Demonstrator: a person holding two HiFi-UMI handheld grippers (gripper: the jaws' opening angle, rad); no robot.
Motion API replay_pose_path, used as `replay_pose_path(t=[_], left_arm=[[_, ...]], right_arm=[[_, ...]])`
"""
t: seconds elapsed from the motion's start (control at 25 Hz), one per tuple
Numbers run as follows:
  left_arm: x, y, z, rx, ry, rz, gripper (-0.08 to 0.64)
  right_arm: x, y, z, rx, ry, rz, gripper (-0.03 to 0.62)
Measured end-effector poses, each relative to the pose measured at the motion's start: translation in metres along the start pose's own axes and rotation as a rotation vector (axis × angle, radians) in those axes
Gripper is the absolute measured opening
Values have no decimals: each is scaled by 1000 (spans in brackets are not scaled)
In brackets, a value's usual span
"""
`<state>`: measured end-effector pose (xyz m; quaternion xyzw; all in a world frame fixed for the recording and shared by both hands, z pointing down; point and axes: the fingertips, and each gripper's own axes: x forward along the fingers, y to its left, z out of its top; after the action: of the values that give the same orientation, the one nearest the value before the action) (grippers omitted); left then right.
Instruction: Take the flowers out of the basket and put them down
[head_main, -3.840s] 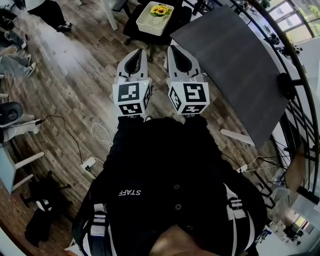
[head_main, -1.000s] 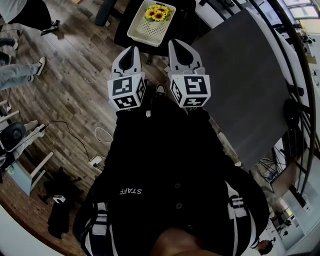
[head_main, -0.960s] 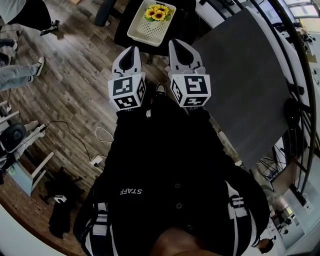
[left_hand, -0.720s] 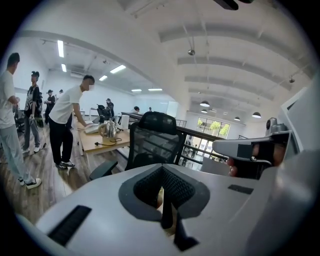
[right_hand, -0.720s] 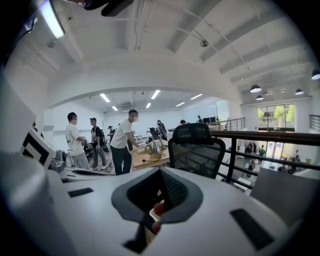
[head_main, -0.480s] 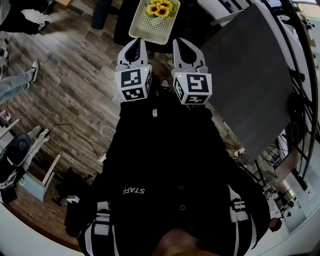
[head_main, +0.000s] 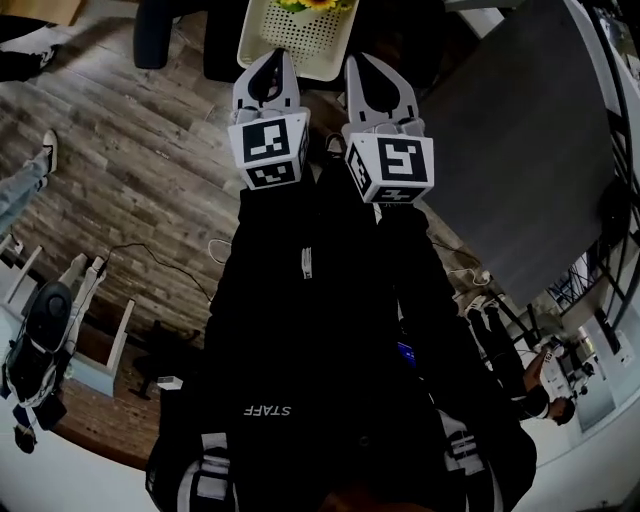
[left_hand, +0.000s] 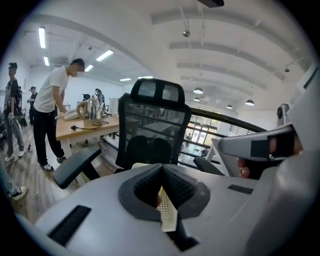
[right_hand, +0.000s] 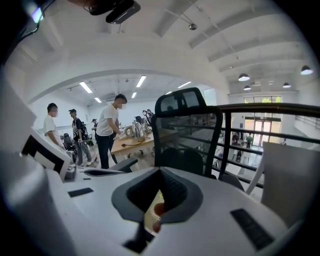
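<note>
A cream perforated basket (head_main: 290, 35) sits on a black office chair at the top of the head view. The yellow sunflowers (head_main: 308, 5) in it are mostly cut off by the frame edge. My left gripper (head_main: 270, 62) and right gripper (head_main: 362, 68) are side by side just short of the basket, both shut and empty, tips aimed at its near rim. In the left gripper view the closed jaws (left_hand: 162, 172) frame a strip of the basket (left_hand: 167, 212). The right gripper view shows its own closed jaws (right_hand: 160, 174) and a strip of the basket (right_hand: 150, 215) too.
A dark grey table (head_main: 520, 130) stands to the right of the chair. The mesh chair back (left_hand: 155, 125) rises beyond the basket, a railing (right_hand: 260, 130) behind it. People (right_hand: 107, 130) stand at a wooden desk (left_hand: 82, 125) far left. Cables lie on the wooden floor (head_main: 130, 170).
Both grippers have moved forward toward the basket, which has slid to the top edge of the head view. Both stay shut.
</note>
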<state>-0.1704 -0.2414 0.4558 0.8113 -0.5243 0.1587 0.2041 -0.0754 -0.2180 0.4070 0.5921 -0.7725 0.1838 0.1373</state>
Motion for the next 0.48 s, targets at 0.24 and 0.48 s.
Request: replay_pose_path(t=[0.24,0.48], left_arm=[[64,7,-54,-15,35,-16,-2],[114,12,-93,-42,84,-40,-2]], right_arm=[[53,-38,-61,66,5,-57,12],[87,-63,-102,155,-1,-105,12]])
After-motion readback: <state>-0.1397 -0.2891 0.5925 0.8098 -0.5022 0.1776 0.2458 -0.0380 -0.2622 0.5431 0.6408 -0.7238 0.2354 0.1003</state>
